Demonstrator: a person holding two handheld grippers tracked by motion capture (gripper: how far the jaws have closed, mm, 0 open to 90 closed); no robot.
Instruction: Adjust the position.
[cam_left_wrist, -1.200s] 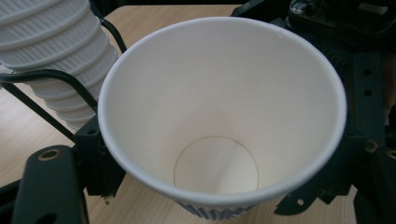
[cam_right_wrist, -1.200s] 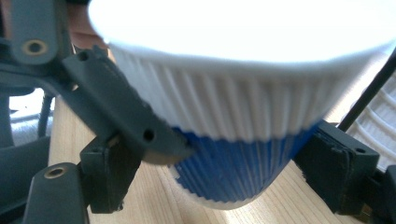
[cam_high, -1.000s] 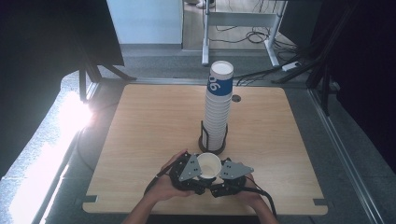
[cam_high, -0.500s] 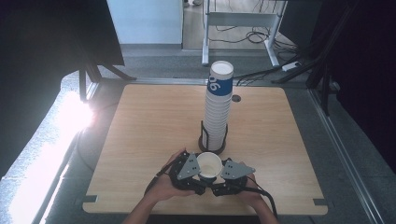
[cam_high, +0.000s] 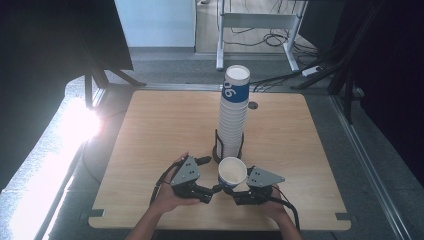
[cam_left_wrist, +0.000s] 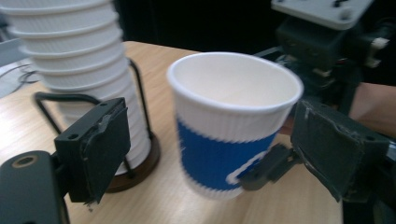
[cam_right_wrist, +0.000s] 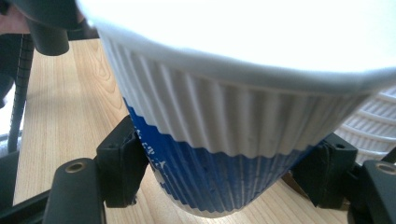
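Lower centre of the high view: a ribbed white paper cup with a blue band (cam_high: 232, 172) is held upright just above the pale wooden desk (cam_high: 150, 125), between the two claws. The right claw (cam_right_wrist: 224, 186) is seen clamped on the cup's blue lower wall, one pad on each side. The left claw (cam_left_wrist: 205, 154) has just been opening; its pads are seen standing clear of the cup, which sits between them untouched.

Just behind, mid-frame: a tall stack of matching nested cups (cam_high: 234, 112) is kept in a black wire holder (cam_high: 218, 145).

Step judged in hand: a single cup passed over to the right claw. Next, the left claw would need to be drawn clear sideways before the cup is carried off.
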